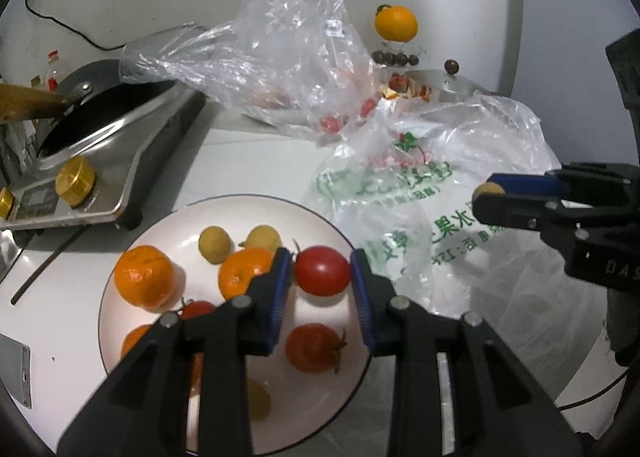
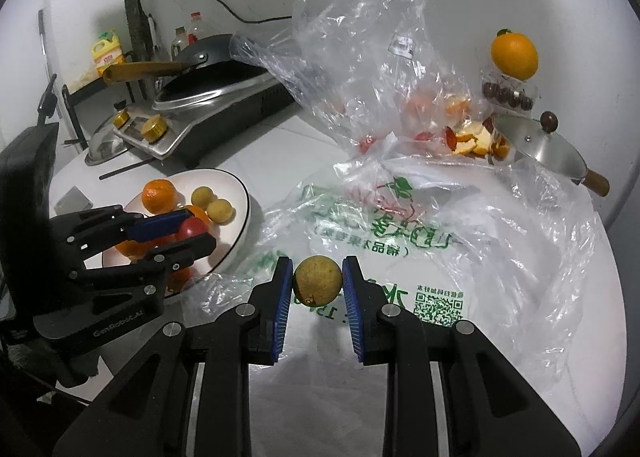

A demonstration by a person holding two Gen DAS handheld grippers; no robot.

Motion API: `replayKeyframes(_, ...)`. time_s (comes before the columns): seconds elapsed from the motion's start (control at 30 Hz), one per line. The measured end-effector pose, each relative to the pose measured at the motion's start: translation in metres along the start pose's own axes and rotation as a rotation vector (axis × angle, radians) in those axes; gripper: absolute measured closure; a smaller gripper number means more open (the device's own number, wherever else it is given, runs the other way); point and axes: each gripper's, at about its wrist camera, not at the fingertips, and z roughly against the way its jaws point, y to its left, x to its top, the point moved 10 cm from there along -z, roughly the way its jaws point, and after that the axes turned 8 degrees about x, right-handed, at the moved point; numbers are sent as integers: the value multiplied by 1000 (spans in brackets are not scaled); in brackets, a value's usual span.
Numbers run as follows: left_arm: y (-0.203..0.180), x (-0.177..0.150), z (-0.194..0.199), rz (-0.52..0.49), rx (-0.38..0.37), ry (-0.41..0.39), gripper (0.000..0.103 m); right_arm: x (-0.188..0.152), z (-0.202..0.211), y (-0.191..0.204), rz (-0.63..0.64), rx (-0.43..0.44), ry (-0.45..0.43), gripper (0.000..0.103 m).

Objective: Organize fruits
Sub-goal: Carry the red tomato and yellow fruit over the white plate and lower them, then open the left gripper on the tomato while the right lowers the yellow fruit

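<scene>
Two crumpled bags crowd the plate; each hand-held gripper clamps one fruit.

A small red tomato, smooth and glossy with a short stem, is pinched between blue pads above a white plate with a dark rim. On the plate lie two mandarins, two small yellow-brown round fruits near the far rim, and two more tomatoes; a further orange piece at the near left is mostly hidden. Another yellow-brown round fruit, dull and speckled, is clamped over the printed plastic bag, beside the plate.
</scene>
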Motion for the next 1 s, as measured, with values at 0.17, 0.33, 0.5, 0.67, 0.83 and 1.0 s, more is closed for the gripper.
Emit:
replayKeyframes(0.17, 0, -1, -1, -2, 0, 10, 70, 0, -1, -1, -2, -3, 1, 76)
replayKeyframes(0.33, 1, 0, 4, 3, -10, -1, 70, -2, 2, 0, -5, -13, 0, 76)
replayKeyframes(0.5, 7, 7, 22, 24, -25, -43, 69, 1, 5, 9, 11, -18, -2, 76)
replayKeyframes(0.67, 26, 8, 43, 62, -20, -74, 68, 8, 6, 29, 44, -6, -9, 76)
replayKeyframes(0.83, 46, -1, 59, 86, -11, -91, 67, 11, 3, 51, 76, 3, -2, 76)
replayKeyframes(1.0, 65, -10, 70, 108, -4, -102, 67, 14, -3, 71, 105, 7, 7, 76)
